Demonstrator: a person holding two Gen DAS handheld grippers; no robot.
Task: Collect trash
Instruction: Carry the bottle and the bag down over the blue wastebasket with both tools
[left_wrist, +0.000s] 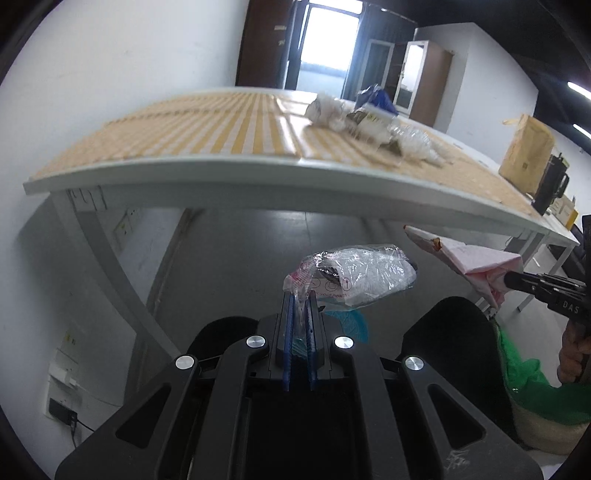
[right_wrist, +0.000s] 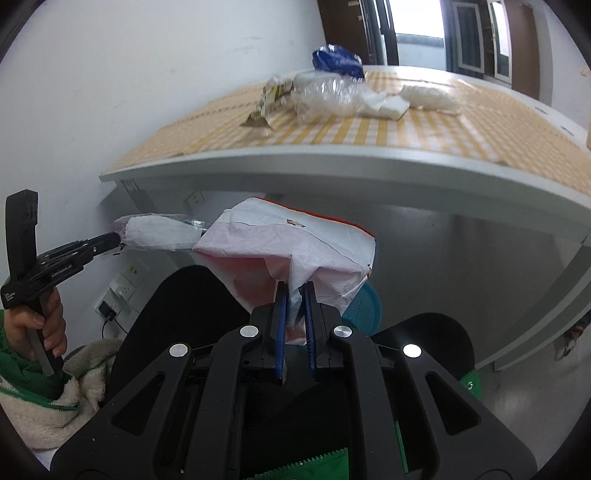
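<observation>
My left gripper (left_wrist: 301, 301) is shut on a crumpled clear plastic wrapper (left_wrist: 354, 275) with white paper inside, held below the table's front edge. The right gripper (right_wrist: 295, 291) is shut on a pink and white paper bag (right_wrist: 291, 243) with a red edge. Each view also shows the other hand: the right gripper (left_wrist: 517, 278) with the paper bag (left_wrist: 476, 258), and the left gripper (right_wrist: 110, 240) with its wrapper (right_wrist: 159, 232). On the yellow checked table (left_wrist: 207, 125) lie more trash pieces: clear plastic (right_wrist: 328, 96), white tissue (right_wrist: 384, 105), a printed wrapper (right_wrist: 269, 101), a blue bag (right_wrist: 336, 61).
A teal bin (right_wrist: 364, 308) shows below the paper bag, under the table. A person's hand (right_wrist: 48, 325) and green sleeve hold the left gripper. A brown paper bag (left_wrist: 526, 151) and a black jug (left_wrist: 552, 188) stand at the table's right end. Wall sockets (left_wrist: 64, 380) sit low on the left wall.
</observation>
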